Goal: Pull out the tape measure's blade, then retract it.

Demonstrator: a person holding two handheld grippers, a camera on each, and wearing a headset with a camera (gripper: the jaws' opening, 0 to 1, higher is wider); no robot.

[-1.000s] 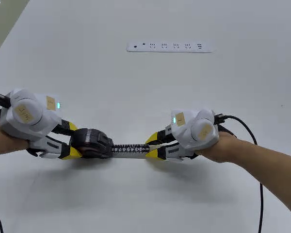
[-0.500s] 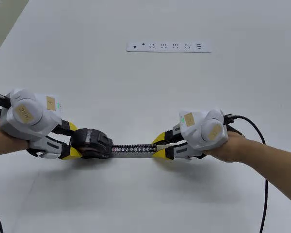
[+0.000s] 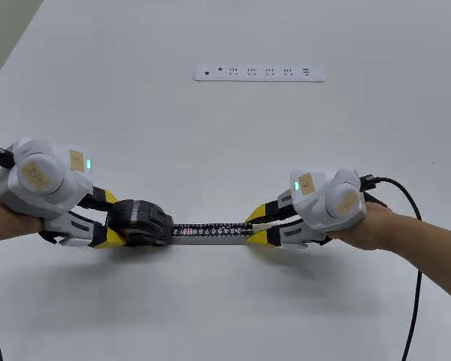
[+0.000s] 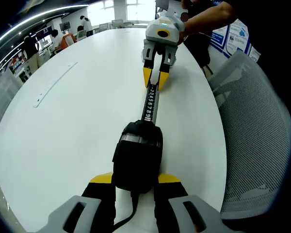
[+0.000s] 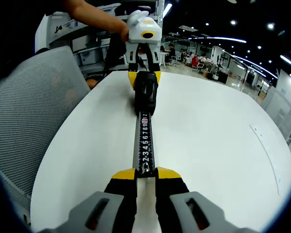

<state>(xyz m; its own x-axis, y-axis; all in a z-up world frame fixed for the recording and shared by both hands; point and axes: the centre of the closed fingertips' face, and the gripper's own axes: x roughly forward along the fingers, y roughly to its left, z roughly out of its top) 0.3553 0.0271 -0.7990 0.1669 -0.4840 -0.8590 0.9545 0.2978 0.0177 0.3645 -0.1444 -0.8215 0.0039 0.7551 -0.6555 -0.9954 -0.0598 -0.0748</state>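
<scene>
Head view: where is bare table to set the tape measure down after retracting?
The widest bare table lies between the power strip and the grippers. Another free strip runs below the blade, toward you. Crowded: the line from the left gripper, shut on the tape measure, to the right gripper pinching the blade; a cable trails at the right.

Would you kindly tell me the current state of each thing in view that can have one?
left gripper: shut on the tape measure case.
right gripper: shut on the end of the blade.
tape measure case: clamped between the left gripper's jaws, blade out.
blade: drawn out, straight, numbers facing up, spanning from case to right gripper.
power strip: lying flat on the table, no plug seen in it.
</scene>
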